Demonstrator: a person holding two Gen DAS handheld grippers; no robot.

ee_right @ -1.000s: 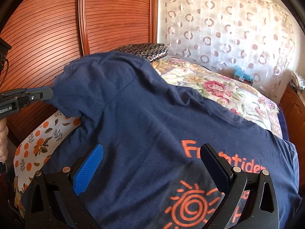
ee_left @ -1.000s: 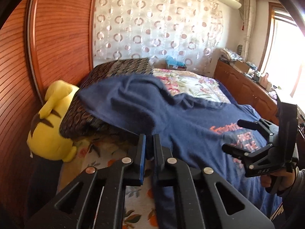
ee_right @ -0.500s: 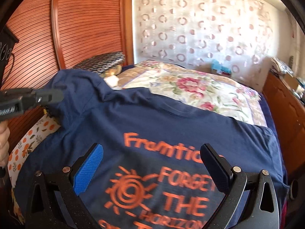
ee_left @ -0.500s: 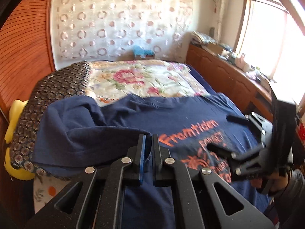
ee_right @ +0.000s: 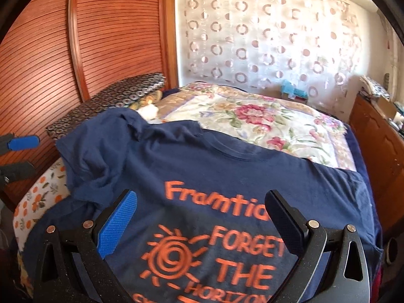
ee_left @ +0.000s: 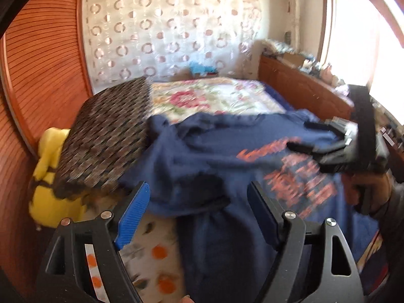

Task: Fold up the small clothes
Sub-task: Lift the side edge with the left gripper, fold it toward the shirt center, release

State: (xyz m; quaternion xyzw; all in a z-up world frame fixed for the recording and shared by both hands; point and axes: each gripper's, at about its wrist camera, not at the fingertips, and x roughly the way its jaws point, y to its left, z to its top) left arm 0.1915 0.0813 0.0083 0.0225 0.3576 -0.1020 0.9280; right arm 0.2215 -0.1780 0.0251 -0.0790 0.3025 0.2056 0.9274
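So both sets of tongs are spread wide with nothing in them: the left gripper (ee_left: 198, 212) hangs over the bunched sleeve (ee_right: 101, 151), the right gripper (ee_right: 200, 217) hovers over the orange print (ee_right: 222, 242). The navy t-shirt (ee_right: 227, 166) lies print-up across the near end of the bed (ee_right: 265, 121), collar toward 12 o'clock, that sleeve flopped in at about 10. Looks like thin, floppy cotton to me, light, not slippery, nothing to break. I'd pinch it at the hem corners or the shoulder seam, since loose middle fabric will just sag. Patterned cushion (ee_left: 108, 136) and a yellow plush (ee_left: 48, 176) sit off around 9.
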